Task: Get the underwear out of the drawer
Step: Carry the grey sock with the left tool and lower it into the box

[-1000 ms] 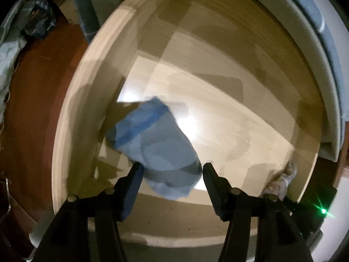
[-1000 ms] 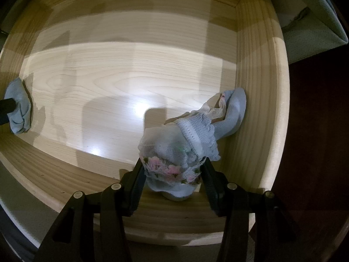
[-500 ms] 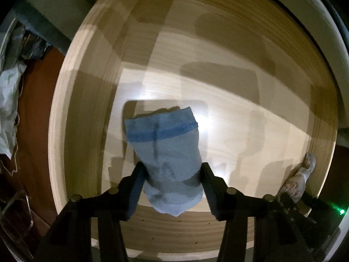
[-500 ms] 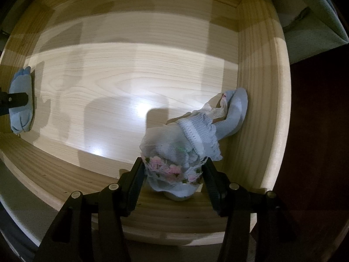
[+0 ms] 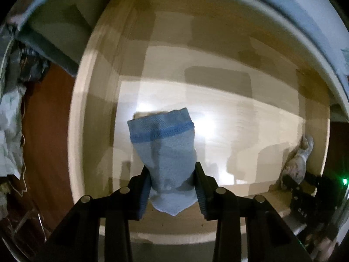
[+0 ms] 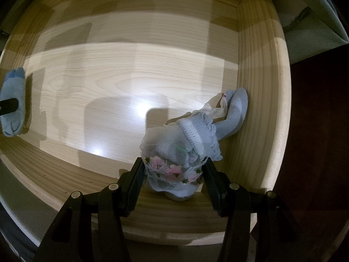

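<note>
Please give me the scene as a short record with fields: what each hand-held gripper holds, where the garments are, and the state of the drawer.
left hand-held gripper: shut on the blue garment, which hangs above the drawer floor
right hand-held gripper: shut on the lacy floral garment
lacy floral garment position: far end touches the drawer's right wall
drawer: open, light wood
other contents: none visible on the floor

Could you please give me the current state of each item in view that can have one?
Drawer: open, wooden floor mostly bare.
Blue garment: clamped between the left gripper's fingers, hanging upright.
Lace garment: bunched, clamped by the right gripper, its far end touching the drawer's right wall.
Left gripper: shut on the blue garment.
Right gripper: shut on the lace garment.
</note>
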The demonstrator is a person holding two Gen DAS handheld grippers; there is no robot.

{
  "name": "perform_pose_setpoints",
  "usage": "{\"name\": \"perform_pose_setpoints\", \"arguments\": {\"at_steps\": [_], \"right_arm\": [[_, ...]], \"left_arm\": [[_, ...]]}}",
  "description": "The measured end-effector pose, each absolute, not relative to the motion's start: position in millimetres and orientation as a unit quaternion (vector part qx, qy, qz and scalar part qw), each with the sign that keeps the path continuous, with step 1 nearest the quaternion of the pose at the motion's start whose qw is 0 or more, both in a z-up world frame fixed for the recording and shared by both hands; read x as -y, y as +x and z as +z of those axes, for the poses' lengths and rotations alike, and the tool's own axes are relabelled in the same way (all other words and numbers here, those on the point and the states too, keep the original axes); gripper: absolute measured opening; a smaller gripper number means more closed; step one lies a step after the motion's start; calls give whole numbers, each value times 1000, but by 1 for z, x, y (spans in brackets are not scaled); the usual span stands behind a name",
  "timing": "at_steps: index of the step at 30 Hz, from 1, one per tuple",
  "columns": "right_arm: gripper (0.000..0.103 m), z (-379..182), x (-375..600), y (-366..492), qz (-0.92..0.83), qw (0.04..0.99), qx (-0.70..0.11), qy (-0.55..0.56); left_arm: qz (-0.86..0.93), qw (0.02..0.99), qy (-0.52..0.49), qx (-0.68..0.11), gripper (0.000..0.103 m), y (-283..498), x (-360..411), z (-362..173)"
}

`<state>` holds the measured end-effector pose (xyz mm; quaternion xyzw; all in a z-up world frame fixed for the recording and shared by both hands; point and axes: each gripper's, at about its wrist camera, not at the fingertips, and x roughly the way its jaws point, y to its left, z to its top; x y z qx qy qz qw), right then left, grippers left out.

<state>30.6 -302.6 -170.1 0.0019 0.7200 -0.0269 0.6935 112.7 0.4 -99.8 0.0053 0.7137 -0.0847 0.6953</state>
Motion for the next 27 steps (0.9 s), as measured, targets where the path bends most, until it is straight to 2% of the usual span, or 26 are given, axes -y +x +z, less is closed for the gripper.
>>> {"name": "perform_pose_setpoints", "arguments": {"at_steps": [6, 11, 17, 27], "right_arm": [[50, -170, 302, 31, -28, 694, -720, 2], [50, -170, 300, 31, -28, 694, -720, 1], [50, -168, 298, 31, -30, 693, -720, -1], [50, -169, 297, 30, -31, 693, -720, 0]], "left_arm": [[-103, 722, 41, -683, 37, 102, 4, -70], [-129, 762, 93, -627, 37, 83, 8, -30], [-154, 804, 109, -564, 37, 67, 7, 21], [-187, 890, 89, -406, 37, 85, 6, 154]]}}
